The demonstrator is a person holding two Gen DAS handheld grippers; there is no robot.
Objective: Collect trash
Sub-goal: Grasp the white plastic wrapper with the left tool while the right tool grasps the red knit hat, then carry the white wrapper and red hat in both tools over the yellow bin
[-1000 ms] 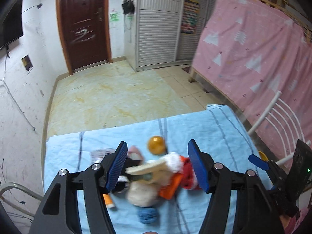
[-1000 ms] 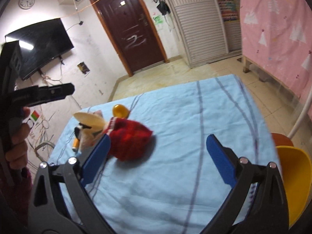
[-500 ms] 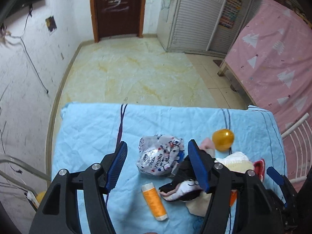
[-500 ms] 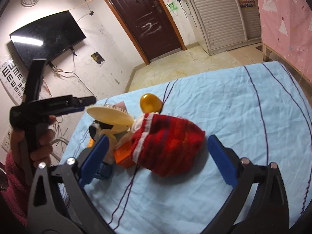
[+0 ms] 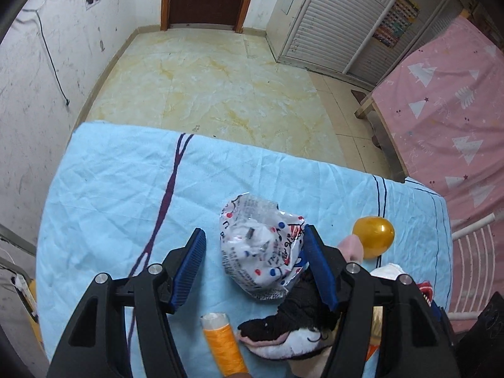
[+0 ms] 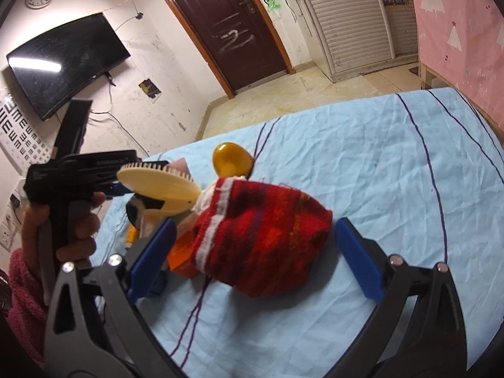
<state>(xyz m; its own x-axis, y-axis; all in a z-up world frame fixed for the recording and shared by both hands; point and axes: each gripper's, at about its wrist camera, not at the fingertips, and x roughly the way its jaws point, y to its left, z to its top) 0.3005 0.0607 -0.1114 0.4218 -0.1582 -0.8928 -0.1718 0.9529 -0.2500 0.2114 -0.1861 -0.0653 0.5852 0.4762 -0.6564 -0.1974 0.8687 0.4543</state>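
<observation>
Crumpled wrapper (image 5: 263, 252) between open left tool (image 5: 253, 267) pads

Wrapper (image 5: 263, 252): white, red and blue dots. Spool (image 5: 224, 343): orange. Ball (image 5: 373, 236): gold. Hat (image 6: 261, 239): red, white trim. Desk (image 5: 110, 189) cloth: light blue, dark stripes.

I see a light blue sheet (image 5: 110, 189) over the tabletop. Gold ball (image 5: 373, 232) at 3 o'clock, orange thread spool (image 5: 222, 341) at 6, black-and-white plush (image 5: 296, 330) just beside the spool. Red knit hat (image 6: 264, 236) mid-frame on right cam, cream comb (image 6: 159, 182) at its 10 o'clock. TV (image 6: 63, 63) on wall, dark door (image 6: 230, 28) at 12.
</observation>
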